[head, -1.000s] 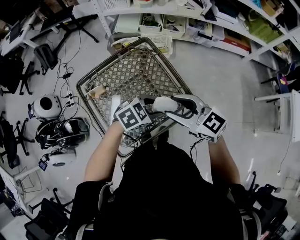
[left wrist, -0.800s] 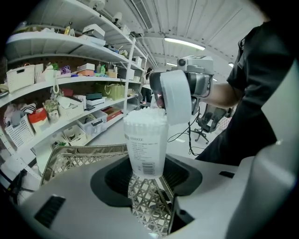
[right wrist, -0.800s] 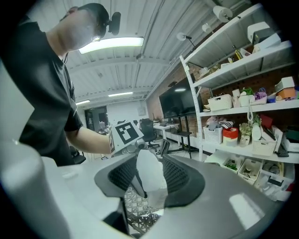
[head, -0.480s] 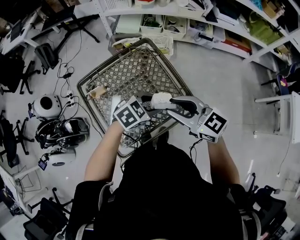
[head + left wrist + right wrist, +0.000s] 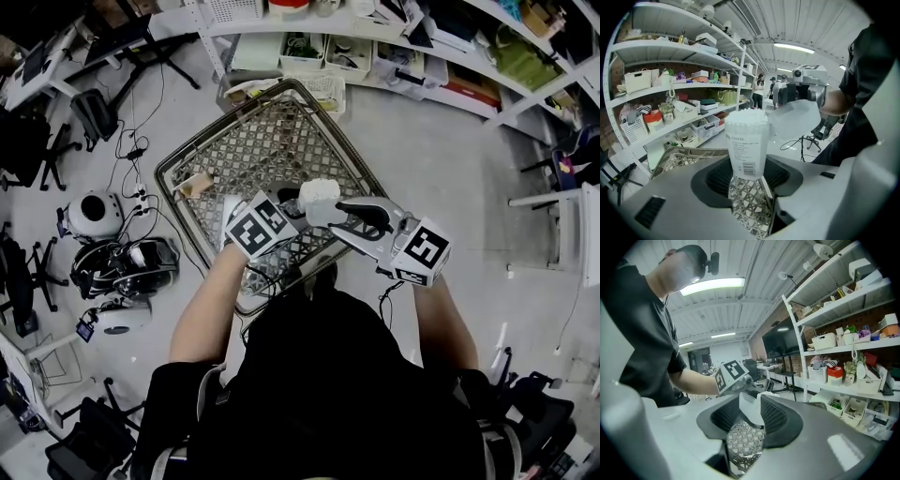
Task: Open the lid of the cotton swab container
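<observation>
The cotton swab container (image 5: pixel 747 140), a translucent plastic cylinder with a printed label, is packed with white swabs and is clamped at its base between the fingers of the left gripper (image 5: pixel 749 177). Its frosted plastic lid (image 5: pixel 795 119) is off, just beside the open rim. It is pinched between the fingers of the right gripper (image 5: pixel 749 414), which have just been opening slightly. A metal lattice basket (image 5: pixel 272 141) is seen below.

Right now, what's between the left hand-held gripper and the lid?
The open swab tub, gripped by that hand-held gripper, with the lid beside its top; the left gripper view shows it.
</observation>
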